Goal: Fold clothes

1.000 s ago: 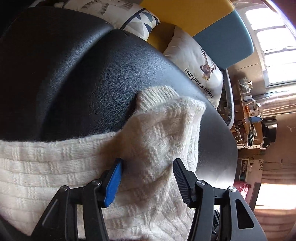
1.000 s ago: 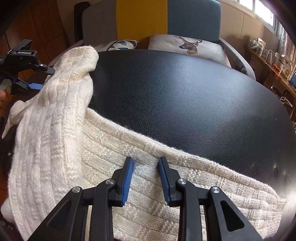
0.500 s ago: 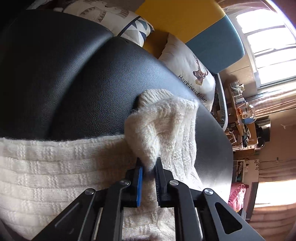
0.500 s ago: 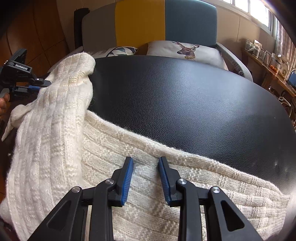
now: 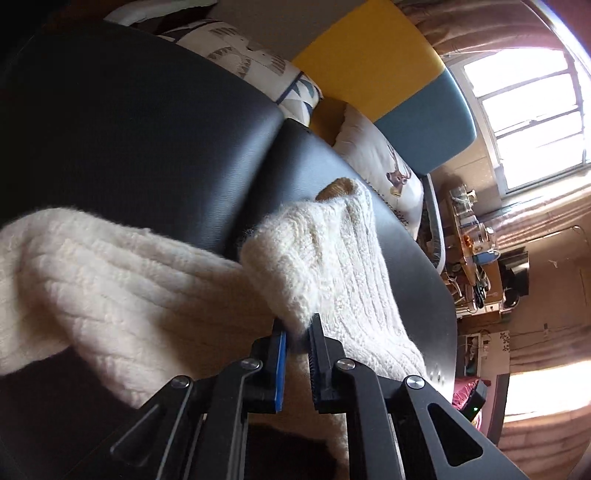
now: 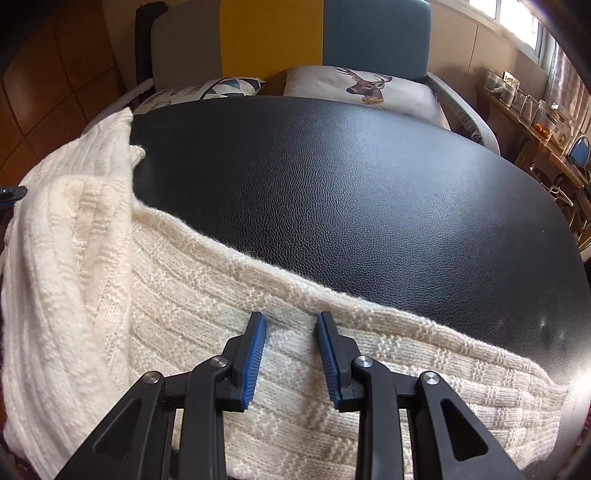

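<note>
A cream knitted sweater [image 6: 177, 295] lies along the near edge of a black leather surface [image 6: 351, 177]. Its sleeve [image 5: 332, 254] is bunched and lifted off the leather, and my left gripper [image 5: 297, 328] is shut on a fold of it. The sweater's body [image 5: 110, 288] sags to the left of that grip. In the right wrist view a bit of the left gripper [image 6: 11, 194] shows at the far left edge, behind the raised sleeve [image 6: 85, 173]. My right gripper [image 6: 290, 321] stands open just over the sweater's upper hem, its blue pads apart with flat knit beneath them.
Behind the leather surface is a sofa with a yellow and teal back [image 6: 317, 33], a deer-print cushion [image 6: 362, 88] and a patterned cushion [image 6: 207, 90]. A cluttered wooden shelf [image 6: 532, 110] runs under the window at the right. Bare leather spreads beyond the sweater.
My left gripper went from open around the sleeve to shut on it, then drew the sleeve up and back, bunching the knit. The right gripper has kept still.
</note>
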The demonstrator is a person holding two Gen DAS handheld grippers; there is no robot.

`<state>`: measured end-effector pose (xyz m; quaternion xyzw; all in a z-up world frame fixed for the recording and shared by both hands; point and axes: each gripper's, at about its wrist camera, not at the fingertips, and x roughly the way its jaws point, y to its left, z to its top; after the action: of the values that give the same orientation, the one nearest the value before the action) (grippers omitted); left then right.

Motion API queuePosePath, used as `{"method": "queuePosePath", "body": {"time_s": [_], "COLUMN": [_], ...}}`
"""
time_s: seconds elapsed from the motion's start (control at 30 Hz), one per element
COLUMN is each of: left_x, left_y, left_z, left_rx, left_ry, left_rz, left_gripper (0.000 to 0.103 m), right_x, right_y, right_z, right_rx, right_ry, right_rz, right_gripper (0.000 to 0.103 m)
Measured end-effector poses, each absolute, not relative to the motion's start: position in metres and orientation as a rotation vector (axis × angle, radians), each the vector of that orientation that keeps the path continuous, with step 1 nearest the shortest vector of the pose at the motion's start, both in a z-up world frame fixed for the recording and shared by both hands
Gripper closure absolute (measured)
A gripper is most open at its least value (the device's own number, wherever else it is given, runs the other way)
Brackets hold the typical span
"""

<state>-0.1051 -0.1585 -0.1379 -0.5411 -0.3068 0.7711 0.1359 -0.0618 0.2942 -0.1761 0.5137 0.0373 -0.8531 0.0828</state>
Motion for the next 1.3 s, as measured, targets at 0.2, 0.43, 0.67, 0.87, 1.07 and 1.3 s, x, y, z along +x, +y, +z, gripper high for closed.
{"method": "queuePosePath", "body": {"time_s": [0.2, 0.43, 0.67, 0.87, 1.07, 1.3], "left_x": [-0.111, -0.092, -0.027, 0.002, -0.004, -0.029], "left_y": [-0.194, -0.201, -0.166, -0.127, -0.091, -0.062], "left_z": [-0.159, -0.129, -0.129, -0.174, -0.191, -0.186], "left_rx": [-1.656, -1.555, -1.481, -1.546, -1.582, -1.610], "left_ry": [-0.862, -0.949, -0.947, -1.021, -1.046, -0.893], "left_rz": [2.359, 2.330, 2.081, 2.012, 2.014, 2.171], "left_gripper": [0.093, 0.090, 0.059, 0.033, 0.027, 0.070], "right_x": [-0.069, -0.085, -0.096, -0.103, -0.110, -0.108], "right_y": [0.293, 0.283, 0.245, 0.206, 0.204, 0.212], "right_z": [-0.176, -0.168, -0.138, -0.161, -0.182, -0.182], "right_rx": [1.572, 1.661, 1.413, 1.379, 1.387, 1.423], "right_ry": [0.121, 0.215, 0.138, 0.201, 0.086, 0.189], "right_rz": [-2.549, -2.489, -2.406, -2.328, -2.281, -2.325], "right_gripper": [0.074, 0.074, 0.074, 0.074, 0.072, 0.072]}}
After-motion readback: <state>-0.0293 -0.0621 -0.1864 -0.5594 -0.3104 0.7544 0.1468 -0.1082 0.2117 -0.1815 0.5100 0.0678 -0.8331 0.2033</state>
